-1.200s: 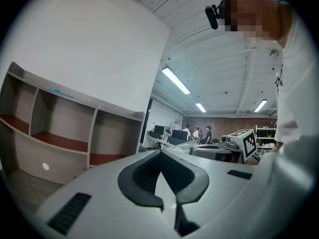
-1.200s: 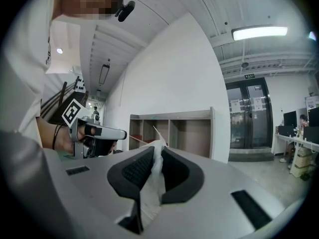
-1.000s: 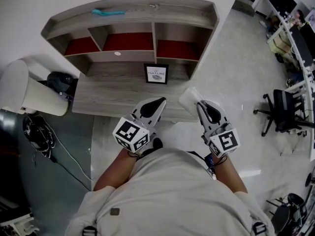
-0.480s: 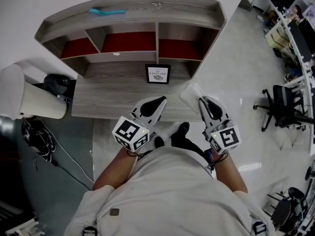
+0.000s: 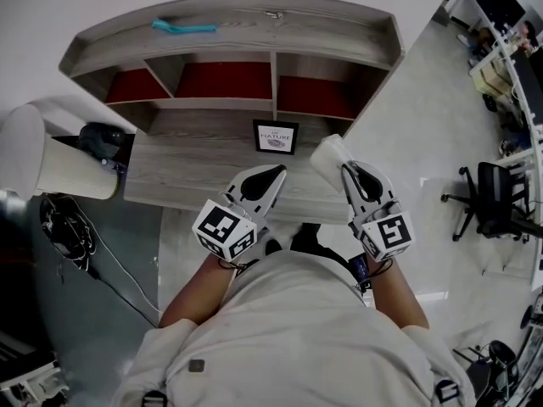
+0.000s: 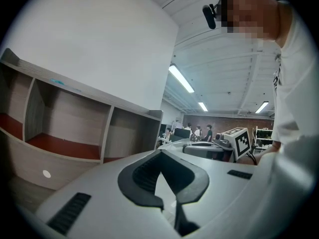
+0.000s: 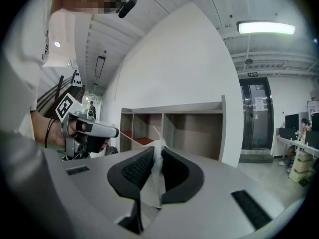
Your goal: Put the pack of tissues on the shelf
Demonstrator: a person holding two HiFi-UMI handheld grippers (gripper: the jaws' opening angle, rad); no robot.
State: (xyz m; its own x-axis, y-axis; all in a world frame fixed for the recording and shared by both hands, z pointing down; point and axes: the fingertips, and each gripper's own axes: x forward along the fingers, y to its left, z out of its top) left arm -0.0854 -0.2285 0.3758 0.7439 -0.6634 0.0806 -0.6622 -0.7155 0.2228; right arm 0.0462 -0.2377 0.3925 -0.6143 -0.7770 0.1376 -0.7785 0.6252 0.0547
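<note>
The pack of tissues (image 5: pixel 328 155) is a soft white packet, pinched at one end by my right gripper (image 5: pixel 346 170), which is shut on it. It hangs over the right part of the grey wooden desk (image 5: pixel 187 176), in front of the shelf (image 5: pixel 254 62) with its red-floored compartments. In the right gripper view the white wrapper (image 7: pixel 153 176) is squeezed between the dark pads (image 7: pixel 137 169), with the shelf (image 7: pixel 174 128) beyond. My left gripper (image 5: pixel 277 175) hovers over the desk's front edge, shut and empty. Its view shows the shelf (image 6: pixel 65 128) to the left.
A framed picture (image 5: pixel 276 136) stands on the desk below the shelf. A teal object (image 5: pixel 182 26) lies on the shelf top. A white cylinder (image 5: pixel 51 164), a black bag (image 5: pixel 102 138) and cables (image 5: pixel 68 227) sit at the left. An office chair (image 5: pixel 492 197) is at the right.
The desk and shelf have drawn closer and shifted slightly right in view. Both grippers now reach further over the desk's front edge. The grip on the tissues is unchanged.
</note>
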